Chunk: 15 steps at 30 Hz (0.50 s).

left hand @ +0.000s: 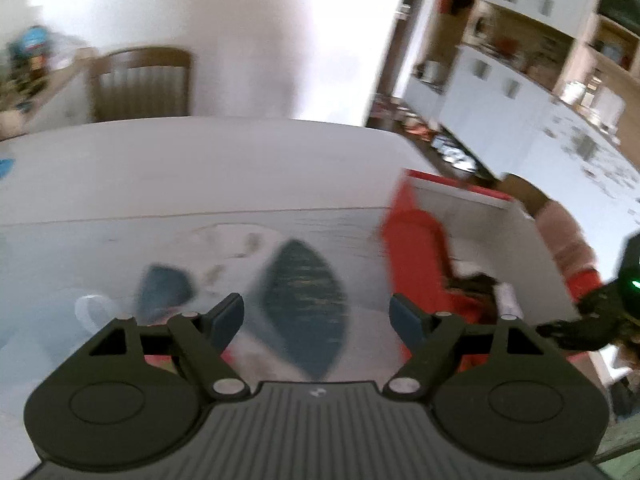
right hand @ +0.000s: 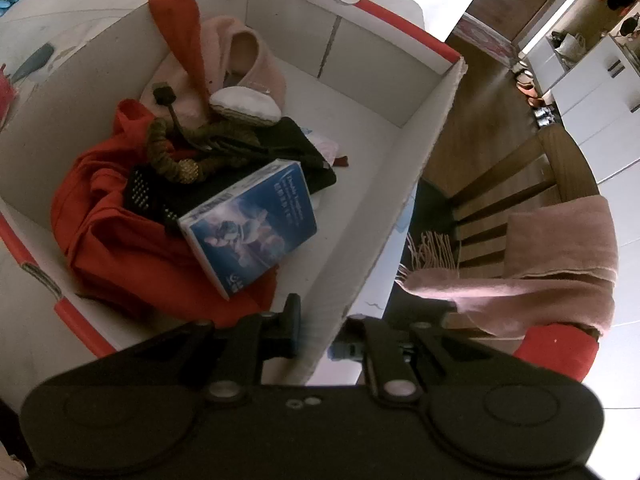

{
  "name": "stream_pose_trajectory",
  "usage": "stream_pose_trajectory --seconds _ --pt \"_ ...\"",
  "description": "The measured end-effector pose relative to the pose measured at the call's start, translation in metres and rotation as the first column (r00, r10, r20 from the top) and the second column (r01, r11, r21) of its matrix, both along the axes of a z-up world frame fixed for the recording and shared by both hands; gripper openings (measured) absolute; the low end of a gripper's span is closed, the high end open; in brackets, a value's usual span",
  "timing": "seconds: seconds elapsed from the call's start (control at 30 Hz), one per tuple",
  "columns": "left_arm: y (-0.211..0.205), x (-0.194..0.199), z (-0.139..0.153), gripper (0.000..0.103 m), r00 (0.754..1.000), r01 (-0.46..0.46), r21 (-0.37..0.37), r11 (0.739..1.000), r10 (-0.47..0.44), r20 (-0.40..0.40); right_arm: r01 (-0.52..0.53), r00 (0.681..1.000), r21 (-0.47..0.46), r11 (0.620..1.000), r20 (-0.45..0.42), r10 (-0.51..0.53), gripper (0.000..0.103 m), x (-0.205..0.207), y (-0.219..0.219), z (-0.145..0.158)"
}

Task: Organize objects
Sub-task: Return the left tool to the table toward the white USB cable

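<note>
your right gripper (right hand: 320, 330) pinches the stiff, light box (right hand: 416, 152) wall; left gripper (left hand: 316, 316) gapes wide, empty.

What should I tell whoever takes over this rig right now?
Left tool: open, empty, over the table, with blurred dark items below it.
Right tool: straddles the box at its near wall; unclear whether it is clamped.
Done: red cloth and blue packet lie in the box.
Left: the table's items, and perhaps the pink scarf on the chair.
</note>
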<state>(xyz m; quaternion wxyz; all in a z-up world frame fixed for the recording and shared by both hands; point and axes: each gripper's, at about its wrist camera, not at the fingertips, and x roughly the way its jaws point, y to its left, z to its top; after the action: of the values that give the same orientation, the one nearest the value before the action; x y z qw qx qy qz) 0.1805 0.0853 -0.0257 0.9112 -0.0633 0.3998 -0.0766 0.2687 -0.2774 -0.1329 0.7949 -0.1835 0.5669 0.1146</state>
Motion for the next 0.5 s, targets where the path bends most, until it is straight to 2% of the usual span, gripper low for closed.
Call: stream_pose_trajectory --seconds 0.17,0.27,0.37,0.5 --pt "0.055 0.005 -0.003 0.082 0.986 -0.165 0.026 0.986 0.165 0.002 -0.003 1.000 -0.006 1.000 -0.003 0.003 0.012 0.000 0.001 0.001" --pt "0.080 0.014 -0.011 0.091 0.971 -0.237 0.055 0.970 0.238 -0.014 -0.009 1.000 -0.016 1.000 -0.001 0.009 0.012 0.000 0.003 0.001" --pt "0.102 0.027 -0.026 0.096 0.956 -0.277 0.074 0.958 0.283 -0.073 -0.005 1.000 -0.012 1.000 -0.005 0.005 0.013 0.000 0.002 0.001" --pt "0.121 0.046 -0.055 0.097 0.930 -0.312 0.071 0.947 0.320 -0.183 -0.005 1.000 -0.014 1.000 -0.005 0.005 0.013 0.001 0.001 0.001"
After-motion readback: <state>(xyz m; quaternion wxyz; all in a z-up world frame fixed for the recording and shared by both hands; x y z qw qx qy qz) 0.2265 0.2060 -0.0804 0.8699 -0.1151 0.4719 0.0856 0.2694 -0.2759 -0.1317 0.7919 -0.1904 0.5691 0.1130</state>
